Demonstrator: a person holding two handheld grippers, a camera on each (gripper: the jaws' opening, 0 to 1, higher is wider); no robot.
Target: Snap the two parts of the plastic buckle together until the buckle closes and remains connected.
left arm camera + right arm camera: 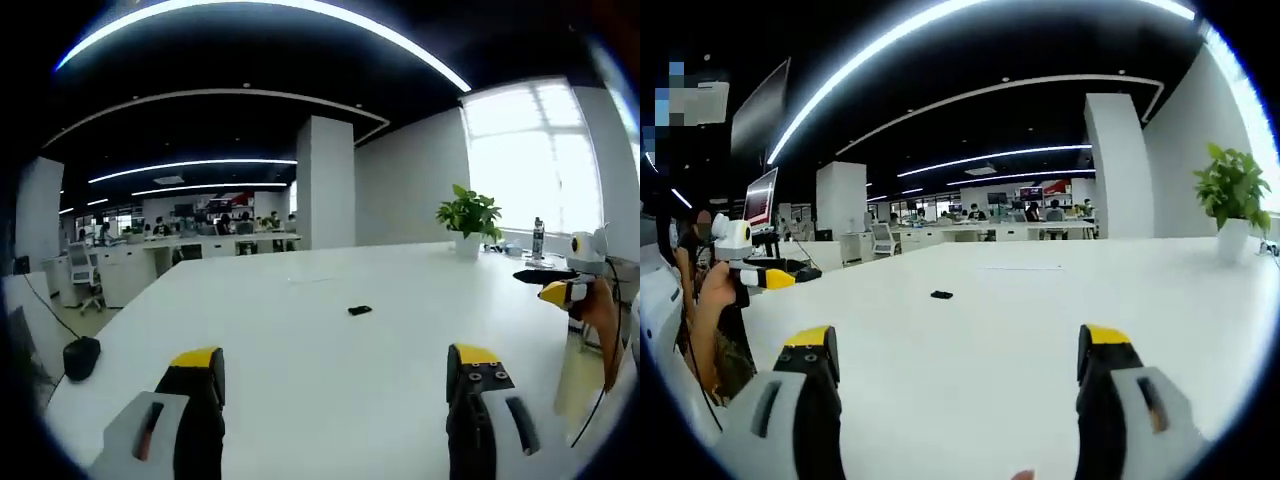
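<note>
Yellow-tipped jaws spread wide on the left gripper and right gripper, both empty, held back while the black buckle lies mid-table, unreached.

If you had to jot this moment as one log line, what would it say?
stage: not started | buckle: on white table, untouched | left gripper: open, empty | right gripper: open, empty

The buckle lies mid-table, with the potted plant at the far edge
</note>
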